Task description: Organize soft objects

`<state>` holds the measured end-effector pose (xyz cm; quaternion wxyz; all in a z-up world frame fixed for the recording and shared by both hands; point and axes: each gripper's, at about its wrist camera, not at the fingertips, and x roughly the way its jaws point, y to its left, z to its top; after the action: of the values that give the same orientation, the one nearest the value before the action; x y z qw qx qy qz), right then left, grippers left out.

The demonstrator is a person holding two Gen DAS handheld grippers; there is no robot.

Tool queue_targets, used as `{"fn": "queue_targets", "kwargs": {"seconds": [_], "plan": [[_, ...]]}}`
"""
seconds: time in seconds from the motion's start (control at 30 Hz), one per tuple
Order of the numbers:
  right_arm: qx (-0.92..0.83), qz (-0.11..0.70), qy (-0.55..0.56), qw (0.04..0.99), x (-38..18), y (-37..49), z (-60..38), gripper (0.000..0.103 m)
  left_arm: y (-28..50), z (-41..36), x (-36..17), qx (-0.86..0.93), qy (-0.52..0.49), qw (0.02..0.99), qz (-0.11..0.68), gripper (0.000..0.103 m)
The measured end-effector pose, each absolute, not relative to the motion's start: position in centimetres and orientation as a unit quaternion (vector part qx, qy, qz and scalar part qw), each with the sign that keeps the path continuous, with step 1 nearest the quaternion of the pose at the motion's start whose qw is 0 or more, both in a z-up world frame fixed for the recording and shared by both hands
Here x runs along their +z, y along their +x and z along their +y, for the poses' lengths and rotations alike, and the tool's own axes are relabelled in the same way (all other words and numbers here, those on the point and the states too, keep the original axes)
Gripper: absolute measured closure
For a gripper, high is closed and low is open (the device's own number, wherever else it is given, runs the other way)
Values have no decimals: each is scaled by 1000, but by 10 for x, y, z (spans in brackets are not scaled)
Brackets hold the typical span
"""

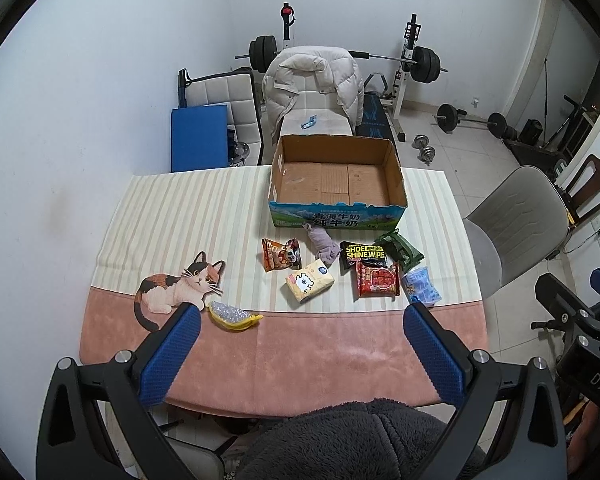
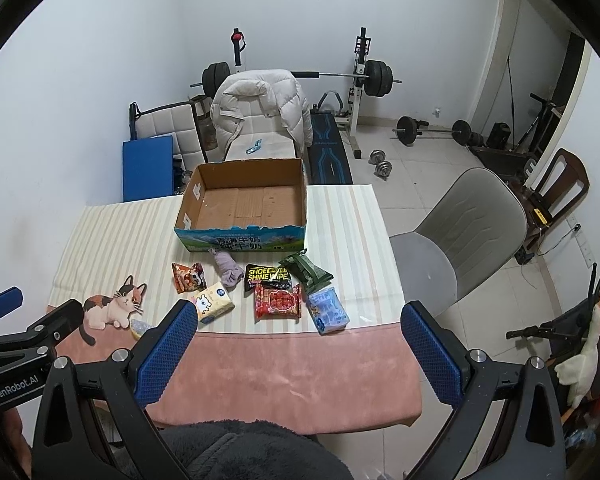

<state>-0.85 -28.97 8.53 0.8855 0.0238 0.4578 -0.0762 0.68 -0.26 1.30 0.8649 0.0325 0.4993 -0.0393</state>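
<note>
An open, empty cardboard box (image 1: 336, 176) (image 2: 244, 204) stands at the table's far side. In front of it lie several soft items: a brown snack bag (image 1: 281, 254), a purple cloth (image 1: 323, 243), a yellow tissue pack (image 1: 310, 282), a black shoe-wipe pack (image 1: 362, 254), a red snack pack (image 1: 377, 280), a green pack (image 1: 398, 250), a blue pack (image 1: 421, 286) and a silver-yellow pouch (image 1: 236, 315). My left gripper (image 1: 302, 314) and right gripper (image 2: 296, 316) are both open and empty, held above the table's near pink edge.
A cat picture (image 1: 176, 290) is printed on the tablecloth at left. A grey chair (image 2: 460, 240) stands right of the table. A chair with a white jacket (image 1: 312, 84) is behind the box. Weights and a barbell rack (image 1: 416, 64) are at the back.
</note>
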Motion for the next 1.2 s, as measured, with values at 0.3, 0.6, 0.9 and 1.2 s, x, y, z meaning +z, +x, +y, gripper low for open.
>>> {"fn": "queue_targets", "kwargs": {"seconds": [0.3, 0.6, 0.9, 1.2], "plan": [[-75, 457, 24, 886, 87, -8, -290, 0, 7, -4, 13, -40, 34, 865, 500, 0], [-67, 459, 39, 885, 83, -4, -295, 0, 8, -3, 10, -41, 28, 865, 500, 0], [-22, 542, 63, 838, -27, 75, -287, 0, 62, 130, -76, 75, -132, 808, 569, 0], [30, 683, 121, 720, -220, 184, -203, 0, 111, 210, -263, 104, -263, 678, 679, 22]]}}
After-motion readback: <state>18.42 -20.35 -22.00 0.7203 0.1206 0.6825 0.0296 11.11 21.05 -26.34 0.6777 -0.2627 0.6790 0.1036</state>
